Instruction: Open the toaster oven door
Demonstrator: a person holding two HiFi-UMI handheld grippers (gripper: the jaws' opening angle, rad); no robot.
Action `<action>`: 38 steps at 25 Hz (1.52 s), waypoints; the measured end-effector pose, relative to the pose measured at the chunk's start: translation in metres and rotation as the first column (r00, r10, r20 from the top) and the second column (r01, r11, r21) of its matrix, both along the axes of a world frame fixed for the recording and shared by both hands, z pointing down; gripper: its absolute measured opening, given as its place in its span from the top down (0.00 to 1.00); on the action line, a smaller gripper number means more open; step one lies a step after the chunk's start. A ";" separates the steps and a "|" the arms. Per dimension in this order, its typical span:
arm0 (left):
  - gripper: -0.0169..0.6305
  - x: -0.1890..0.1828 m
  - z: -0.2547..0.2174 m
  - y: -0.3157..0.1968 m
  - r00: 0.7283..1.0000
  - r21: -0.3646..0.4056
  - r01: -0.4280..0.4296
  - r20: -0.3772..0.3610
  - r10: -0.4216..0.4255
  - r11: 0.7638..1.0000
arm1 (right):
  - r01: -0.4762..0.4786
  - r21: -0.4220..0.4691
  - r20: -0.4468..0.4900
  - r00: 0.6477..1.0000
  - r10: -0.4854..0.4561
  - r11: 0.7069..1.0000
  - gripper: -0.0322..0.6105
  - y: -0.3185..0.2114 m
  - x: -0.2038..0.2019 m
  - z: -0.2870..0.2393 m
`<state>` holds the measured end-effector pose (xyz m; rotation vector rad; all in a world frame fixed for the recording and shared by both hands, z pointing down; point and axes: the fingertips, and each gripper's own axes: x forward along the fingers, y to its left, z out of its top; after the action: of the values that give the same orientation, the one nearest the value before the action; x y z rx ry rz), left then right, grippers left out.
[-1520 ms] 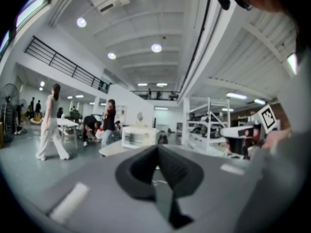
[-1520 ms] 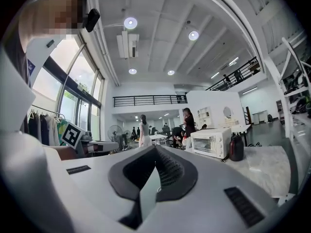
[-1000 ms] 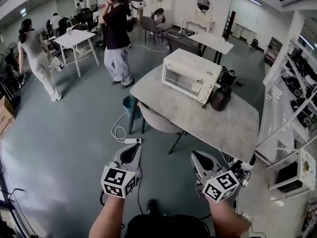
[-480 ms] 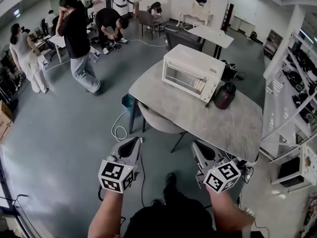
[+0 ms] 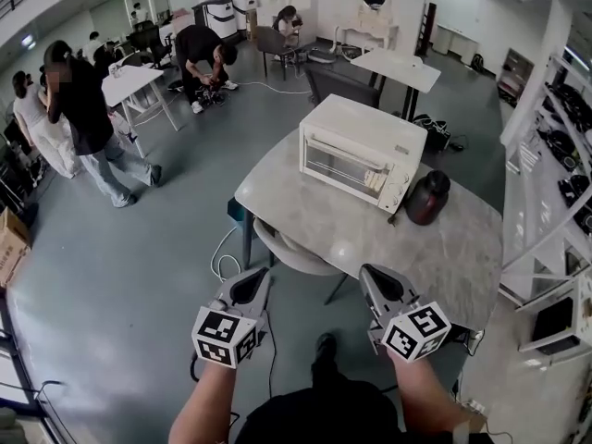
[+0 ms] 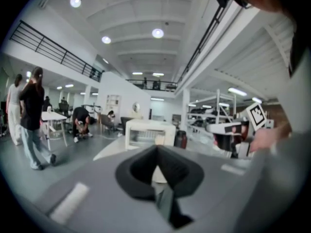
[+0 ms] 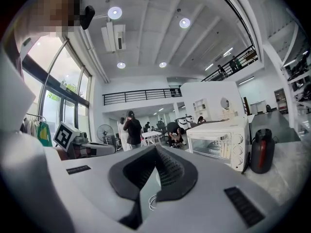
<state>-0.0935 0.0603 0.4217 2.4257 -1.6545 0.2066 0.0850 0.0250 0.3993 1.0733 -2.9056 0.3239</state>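
A white toaster oven (image 5: 359, 151) stands on the far part of a round grey marble table (image 5: 305, 220), its glass door shut, with a handle along the top and knobs on the right. It also shows in the left gripper view as a toaster oven (image 6: 149, 134) and in the right gripper view as a toaster oven (image 7: 219, 142). My left gripper (image 5: 253, 279) hangs shut and empty short of the table's near edge. My right gripper (image 5: 376, 279) is shut and empty over the table's near rim. Both are well apart from the oven.
A dark red jug (image 5: 426, 197) stands right of the oven. A grey chair (image 5: 291, 246) is tucked at the table's near side, above a cable (image 5: 220, 252) on the floor. Several people (image 5: 88, 123) move about at the left. Shelving (image 5: 555, 155) runs along the right.
I have come closer to the table, so the oven looks larger and nearer. Both grippers stay shut and moved forward with me. The person in black walked left.
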 end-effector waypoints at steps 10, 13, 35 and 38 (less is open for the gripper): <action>0.96 0.016 0.008 -0.126 1.000 -0.079 -0.006 -0.016 0.005 0.997 | 0.026 -0.074 0.038 0.999 -0.023 0.997 0.96 -0.127 0.007 0.021; 0.96 0.022 0.009 -0.155 1.000 -0.085 0.004 0.007 -0.003 0.996 | 0.051 -0.095 0.047 0.998 -0.047 0.994 0.96 -0.156 0.008 0.026; 0.96 -0.016 0.016 -0.311 0.975 -0.065 -0.216 -0.058 0.212 0.974 | -0.148 -0.198 -0.169 0.979 0.115 0.969 0.71 -0.279 -0.025 0.058; 0.96 -0.016 0.016 -0.328 0.968 -0.061 -0.248 -0.067 0.244 0.967 | -0.173 -0.216 -0.204 0.970 0.128 0.961 0.67 -0.287 -0.026 0.062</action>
<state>-0.1099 -0.2675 0.4375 2.5529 -1.2972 0.2218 0.0594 -0.2619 0.4611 1.2150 -2.5505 0.5219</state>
